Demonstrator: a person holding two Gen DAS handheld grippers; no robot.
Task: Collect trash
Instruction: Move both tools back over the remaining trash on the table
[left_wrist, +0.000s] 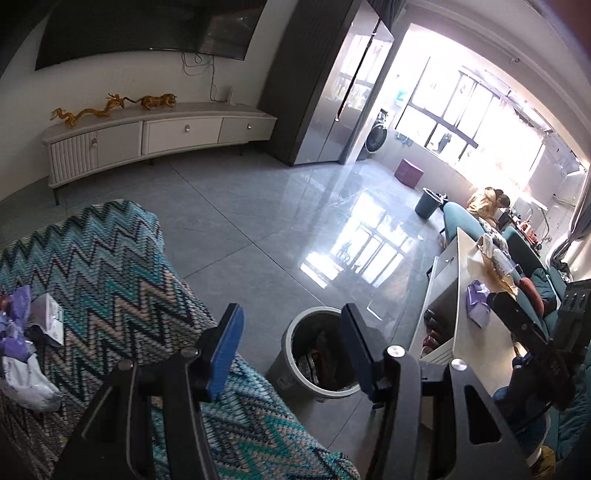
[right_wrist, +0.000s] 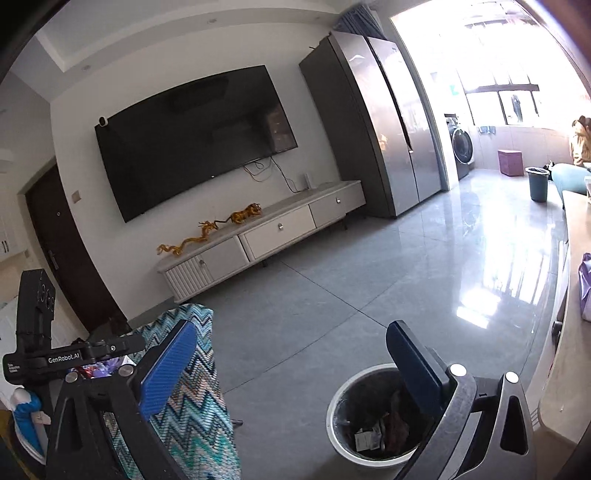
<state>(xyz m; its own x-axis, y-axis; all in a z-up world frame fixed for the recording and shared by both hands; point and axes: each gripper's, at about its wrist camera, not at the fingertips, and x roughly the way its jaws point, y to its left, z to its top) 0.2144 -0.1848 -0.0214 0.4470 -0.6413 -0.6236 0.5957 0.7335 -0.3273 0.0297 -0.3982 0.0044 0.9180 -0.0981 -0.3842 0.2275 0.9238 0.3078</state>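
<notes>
Judging progress: bin (right_wrist: 373, 417) holds some wrappers; yours remain on the blanket (left_wrist: 110, 266) – wrappers (left_wrist: 26, 332). Left gripper (left_wrist: 291, 347) half-open, right gripper (right_wrist: 295, 373) wide, both empty.

Wall-mounted television (right_wrist: 195, 142) above a white cabinet (right_wrist: 266, 236) bearing two golden figurines (right_wrist: 210, 230)

Grey bin (left_wrist: 317, 354) upright on floor, wrappers inside (dark, crumpled). More wrappers (left_wrist: 26, 332), purple and white, heaped on zigzag blanket (left_wrist: 110, 266).

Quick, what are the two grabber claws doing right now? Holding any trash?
Left gripper: open, holding nothing.
Right gripper: wide open, holding nothing.
</notes>
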